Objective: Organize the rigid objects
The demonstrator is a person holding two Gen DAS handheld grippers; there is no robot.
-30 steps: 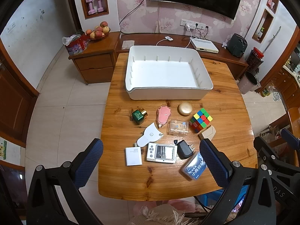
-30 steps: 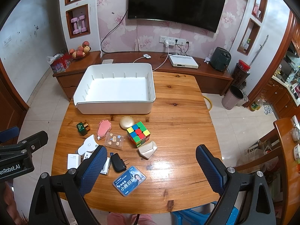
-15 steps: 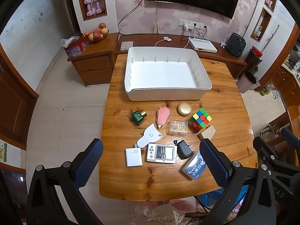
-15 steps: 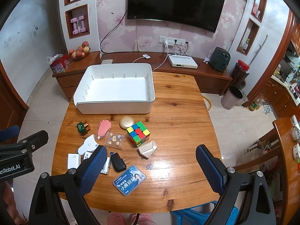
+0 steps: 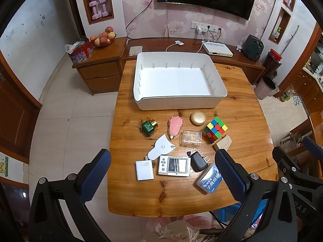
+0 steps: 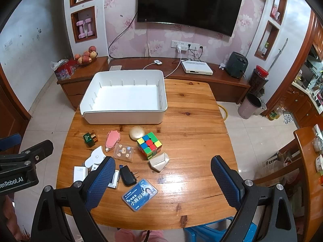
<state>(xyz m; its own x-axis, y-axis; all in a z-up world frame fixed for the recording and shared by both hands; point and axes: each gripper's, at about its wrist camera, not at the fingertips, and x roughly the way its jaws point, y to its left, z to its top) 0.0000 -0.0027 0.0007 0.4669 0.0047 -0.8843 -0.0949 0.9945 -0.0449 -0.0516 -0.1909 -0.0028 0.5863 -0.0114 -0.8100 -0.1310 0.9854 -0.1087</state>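
Observation:
An empty white bin (image 5: pixel 178 80) (image 6: pixel 125 98) stands at the far end of the wooden table (image 5: pixel 242 121) (image 6: pixel 193 133). In front of it lie several small items: a colour cube (image 5: pixel 215 129) (image 6: pixel 149 145), a gold compact (image 5: pixel 198 117), a pink dispenser (image 5: pixel 174 126), a green bottle (image 5: pixel 149 127), a clear box (image 5: pixel 191 138), a white timer (image 5: pixel 174 165), a black charger (image 5: pixel 198 161) and a blue card case (image 6: pixel 140 194). My left gripper (image 5: pixel 162 172) hovers open high above the near items. My right gripper (image 6: pixel 162 174) is open too, empty, above the table's near right.
A low wooden cabinet (image 5: pixel 101 68) with a fruit bowl (image 5: pixel 103 37) stands behind the table on the left. A TV (image 6: pixel 188 4) hangs on the wall. A bin (image 6: pixel 251 105) sits on the tiled floor to the right. Another table edge (image 6: pixel 306 161) shows at far right.
Both views have risen and drifted very slightly; the bin sits a touch lower in the left wrist view. Nothing on the table has moved.

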